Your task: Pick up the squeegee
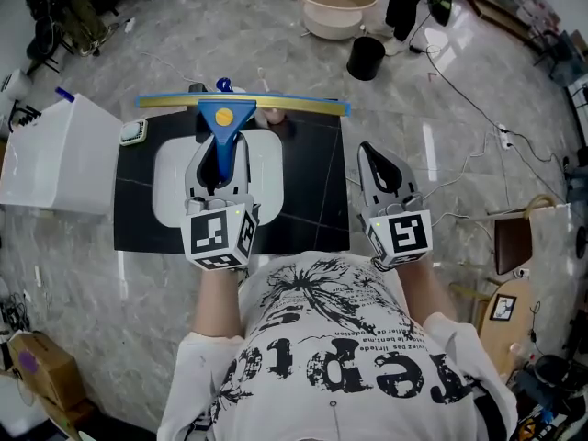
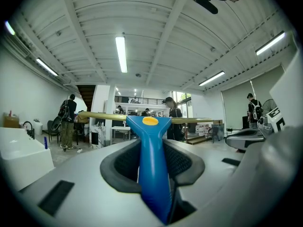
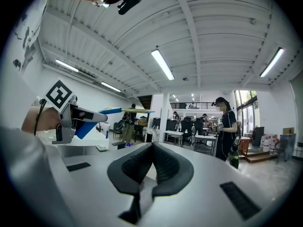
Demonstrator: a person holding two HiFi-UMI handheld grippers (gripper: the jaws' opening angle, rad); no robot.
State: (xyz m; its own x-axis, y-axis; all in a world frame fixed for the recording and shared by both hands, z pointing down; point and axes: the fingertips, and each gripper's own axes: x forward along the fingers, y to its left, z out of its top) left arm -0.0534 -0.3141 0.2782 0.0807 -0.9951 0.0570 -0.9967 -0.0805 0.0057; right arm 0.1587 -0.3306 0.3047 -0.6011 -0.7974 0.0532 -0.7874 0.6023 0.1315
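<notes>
Printed white shirt (image 1: 349,366) fills the foreground. Ahead, the left claw (image 1: 219,159) clamps the blue handle of the squeegee (image 1: 223,116), holding it level above a black slab (image 1: 312,186) that carries a white tray (image 1: 170,186). The right claw (image 1: 372,154) is closed, empty. Grey marble floor (image 1: 230,35) surrounds them; a basin (image 1: 335,3) and bucket (image 1: 366,58) stand beyond.

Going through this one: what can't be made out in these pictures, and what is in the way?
Head view: small items behind the squeegee, mostly covered by its blade.
Head view: the white tray on the black mat, partly under the left gripper.
Left gripper view: the squeegee's handle end, buried between the jaws.
Head view: green-rimmed item at the mat's corner, too small to name.
</notes>
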